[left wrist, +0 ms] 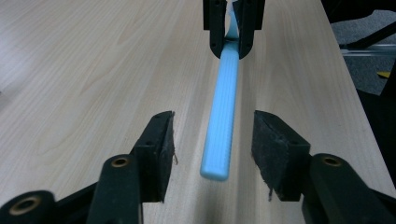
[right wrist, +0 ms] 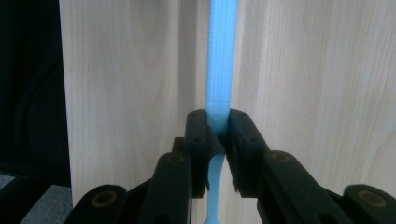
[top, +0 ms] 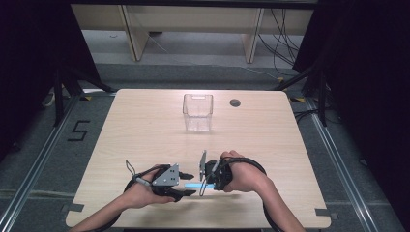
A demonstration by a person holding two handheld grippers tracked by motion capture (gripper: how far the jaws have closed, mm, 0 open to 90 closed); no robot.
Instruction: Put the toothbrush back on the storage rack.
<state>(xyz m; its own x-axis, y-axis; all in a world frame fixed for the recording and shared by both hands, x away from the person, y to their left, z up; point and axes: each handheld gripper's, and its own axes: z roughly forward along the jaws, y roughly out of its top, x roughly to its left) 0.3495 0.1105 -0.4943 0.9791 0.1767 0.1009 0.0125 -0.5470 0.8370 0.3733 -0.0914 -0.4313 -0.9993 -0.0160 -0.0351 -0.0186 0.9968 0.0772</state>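
A light blue ribbed stick, apparently a toothbrush handle (top: 193, 186), hovers just above the wooden table (top: 145, 125) near its front edge. My right gripper (top: 206, 185) is shut on its thin neck; in the right gripper view the jaws (right wrist: 218, 126) pinch it while the handle (right wrist: 222, 56) runs straight away from the camera. My left gripper (left wrist: 212, 140) stands open, with the free end of the handle (left wrist: 222, 126) between its jaws, touching neither pad. The right gripper (left wrist: 229, 46) faces it from the far end. In the high view the left gripper (top: 187, 185) sits just left of the right one.
A clear, square plastic container (top: 198, 112) stands upright past the table's middle. A dark cable hole (top: 235, 102) lies to its right. The table's front edge is close under both hands, and dark stands flank the table.
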